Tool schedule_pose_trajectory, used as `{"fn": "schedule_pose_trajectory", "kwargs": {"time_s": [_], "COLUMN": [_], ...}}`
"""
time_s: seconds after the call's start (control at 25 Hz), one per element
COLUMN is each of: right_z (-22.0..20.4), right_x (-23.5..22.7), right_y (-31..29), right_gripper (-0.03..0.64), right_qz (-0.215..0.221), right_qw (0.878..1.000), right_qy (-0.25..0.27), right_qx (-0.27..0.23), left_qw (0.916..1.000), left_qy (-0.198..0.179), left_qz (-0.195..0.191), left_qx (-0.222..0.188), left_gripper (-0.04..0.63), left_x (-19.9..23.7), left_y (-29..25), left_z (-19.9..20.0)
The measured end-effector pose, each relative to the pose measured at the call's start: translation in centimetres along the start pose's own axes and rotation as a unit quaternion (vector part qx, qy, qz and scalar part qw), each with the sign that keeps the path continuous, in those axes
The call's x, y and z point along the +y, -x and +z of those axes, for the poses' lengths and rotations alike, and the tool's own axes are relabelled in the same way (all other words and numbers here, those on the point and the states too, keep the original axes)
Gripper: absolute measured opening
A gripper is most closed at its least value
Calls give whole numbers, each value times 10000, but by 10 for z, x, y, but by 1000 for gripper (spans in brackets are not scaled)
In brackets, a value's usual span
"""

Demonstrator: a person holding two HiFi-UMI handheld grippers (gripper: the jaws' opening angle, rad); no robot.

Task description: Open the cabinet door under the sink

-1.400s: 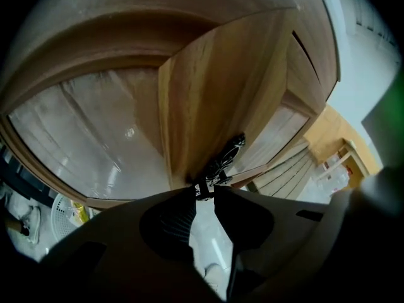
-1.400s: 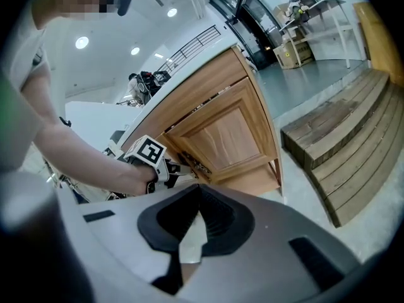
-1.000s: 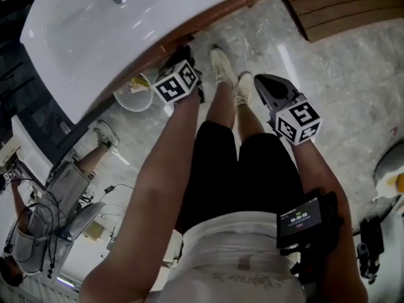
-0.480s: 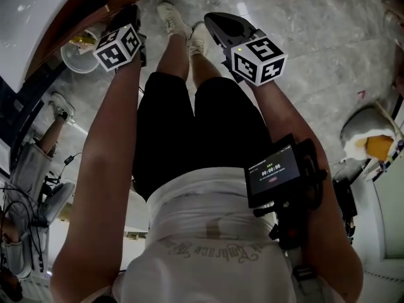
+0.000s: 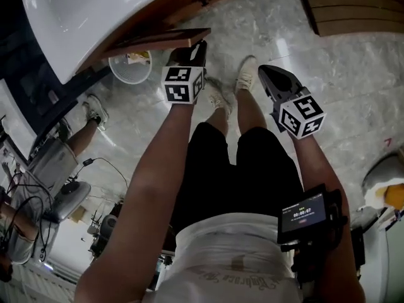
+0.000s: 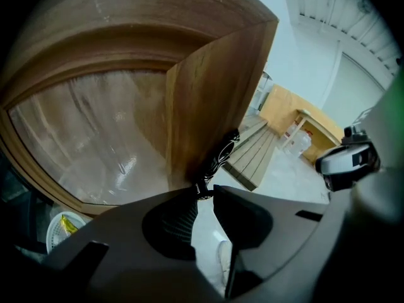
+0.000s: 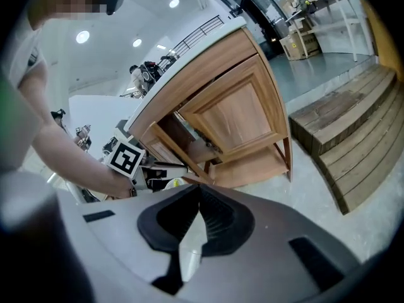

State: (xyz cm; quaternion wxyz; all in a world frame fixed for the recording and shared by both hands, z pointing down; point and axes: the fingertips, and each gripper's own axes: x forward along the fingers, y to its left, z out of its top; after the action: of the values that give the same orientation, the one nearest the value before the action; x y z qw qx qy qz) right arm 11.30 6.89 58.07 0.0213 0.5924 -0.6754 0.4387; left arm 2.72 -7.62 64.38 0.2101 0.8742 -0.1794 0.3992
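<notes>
Grey marbled floor (image 5: 353, 74), white sink (image 5: 69, 17) at top left of the head view, wooden cabinet (image 7: 237, 115) under it. Wooden steps (image 7: 353, 131) sit to the right of the cabinet.

- Cabinet door (image 6: 208, 93): already swung out from the frame. In the head view it shows as a brown panel (image 5: 158, 40) sticking out below the sink edge. The second door panel next to it looks closed in the right gripper view.
- Left gripper (image 6: 206, 191): at the free edge of the open door, pointing down towards it. The lower end of the black door handle (image 6: 222, 153) sits pinched between the jaw tips. The jaws have just been closing a little onto it, and a gap stays open further back between the pads. In the head view its marker cube is just below the door (image 5: 196, 50).
- Right gripper (image 7: 199, 188): jaws clenched together, nothing between them. It's held out over the floor (image 5: 273, 79), well apart from the cabinet and touching nothing.
- White bin (image 5: 129, 68) with something yellow inside stands on the floor under the cabinet, just beside the open door.
</notes>
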Motion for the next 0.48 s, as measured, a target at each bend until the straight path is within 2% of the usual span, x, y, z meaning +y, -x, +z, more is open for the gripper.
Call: {"fn": "schedule_pose_trajectory", "kwargs": {"time_s": [0.24,0.48], "right_z": [-11,-23], "right_x": [26,56], "right_y": [-6,-15], "right_gripper": [14,14], "right_qz": [-71,-112], "right_qw": [10000,9999], "right_qy": [41,93], "right_qx": [-21,30], "left_qw": [9982,9913], "left_qy": [-518,-1079], "left_qz": [-272,-653], "left_qx": [110,384], "left_gripper": [86,86], "left_x": [-6,-11], "left_y": [21,44], "left_z": [-30,-61]}}
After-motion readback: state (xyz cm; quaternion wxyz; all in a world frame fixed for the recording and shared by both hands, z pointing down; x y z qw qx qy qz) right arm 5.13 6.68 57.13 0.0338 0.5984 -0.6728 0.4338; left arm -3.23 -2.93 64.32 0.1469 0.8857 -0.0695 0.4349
